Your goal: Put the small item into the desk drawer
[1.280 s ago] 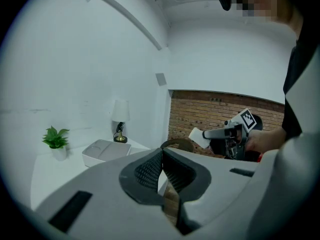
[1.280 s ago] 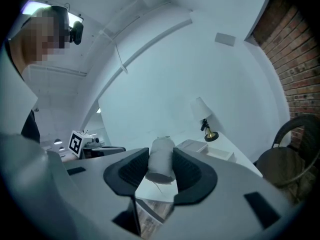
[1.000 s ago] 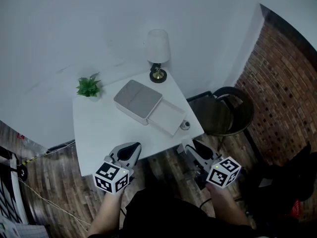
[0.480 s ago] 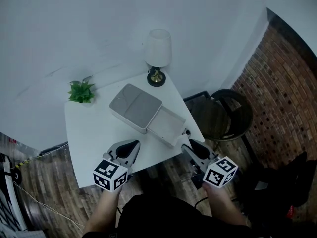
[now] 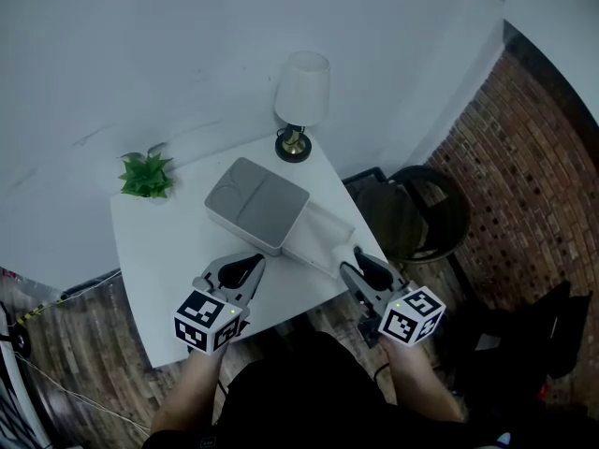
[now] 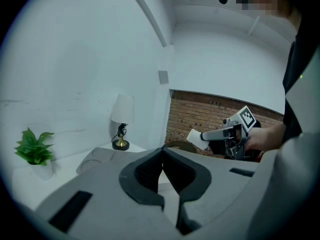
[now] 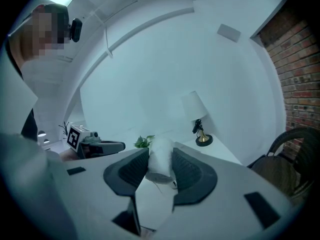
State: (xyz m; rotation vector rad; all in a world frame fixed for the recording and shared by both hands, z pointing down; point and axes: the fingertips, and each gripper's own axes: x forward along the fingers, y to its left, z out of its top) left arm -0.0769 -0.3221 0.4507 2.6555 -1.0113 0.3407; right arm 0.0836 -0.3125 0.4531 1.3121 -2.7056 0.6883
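A grey desk box (image 5: 256, 202) sits on the white table (image 5: 159, 251), its drawer (image 5: 318, 236) pulled open toward the front right. My right gripper (image 5: 353, 261) is at the table's front right corner beside the drawer, shut on a small white cylindrical item (image 7: 160, 163). The left gripper view shows that item (image 6: 195, 138) at the tips of the right gripper (image 6: 220, 133). My left gripper (image 5: 249, 266) hovers over the table's front edge, left of the drawer, its jaws touching with nothing between them (image 6: 162, 156).
A white-shaded lamp (image 5: 301, 101) stands at the table's back corner and a small green plant (image 5: 145, 174) at the left corner. A dark round chair (image 5: 426, 213) is right of the table, by a brick wall (image 5: 533, 157). The floor is wood.
The right gripper has moved up to the small item beside the drawer and now has it between its jaws. The left gripper has edged forward over the table's front.
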